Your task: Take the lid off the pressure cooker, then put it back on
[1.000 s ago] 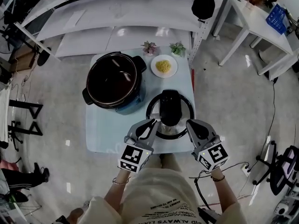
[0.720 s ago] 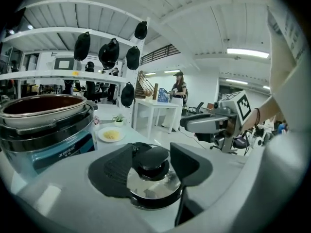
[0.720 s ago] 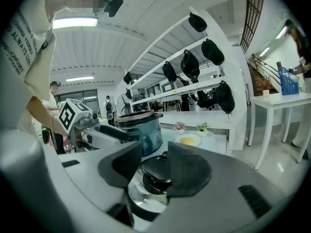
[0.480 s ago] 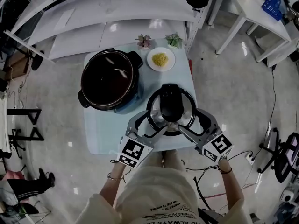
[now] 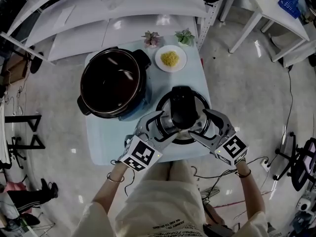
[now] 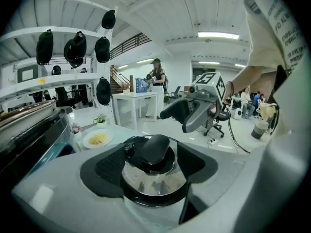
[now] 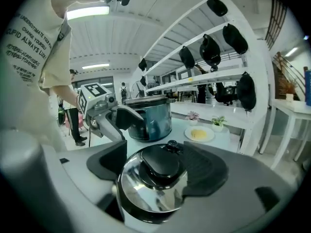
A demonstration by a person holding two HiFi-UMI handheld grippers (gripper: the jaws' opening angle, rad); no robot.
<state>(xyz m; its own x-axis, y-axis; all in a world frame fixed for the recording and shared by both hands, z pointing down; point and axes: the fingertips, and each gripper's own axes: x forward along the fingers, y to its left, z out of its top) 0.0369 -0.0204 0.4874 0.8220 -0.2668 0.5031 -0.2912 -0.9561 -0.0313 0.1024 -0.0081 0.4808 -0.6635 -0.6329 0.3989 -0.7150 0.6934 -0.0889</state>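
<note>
Pressure cooker (image 5: 112,84) open, lid (image 5: 181,113) beside it — plate (image 5: 171,58) of yellow food behind. Left gripper (image 5: 160,125) and right gripper (image 5: 205,125) straddle lid, fingers just opened wide, unclamped.

The right claw (image 7: 156,165) has just been opening its jaws, which stand wide apart with the pressure cooker lid (image 7: 146,191) between the dark pads, black handle (image 7: 160,161) up. Left of the lid hangs the left claw (image 7: 121,120). Its jaws have also just been opening, and what lies between them cannot be told. Behind the lid on the pale desk (image 7: 177,128) stands the open pot (image 7: 150,116). To the right behind the lid lie a plate of yellow food (image 7: 199,134) and two small plants (image 7: 218,122).
</note>
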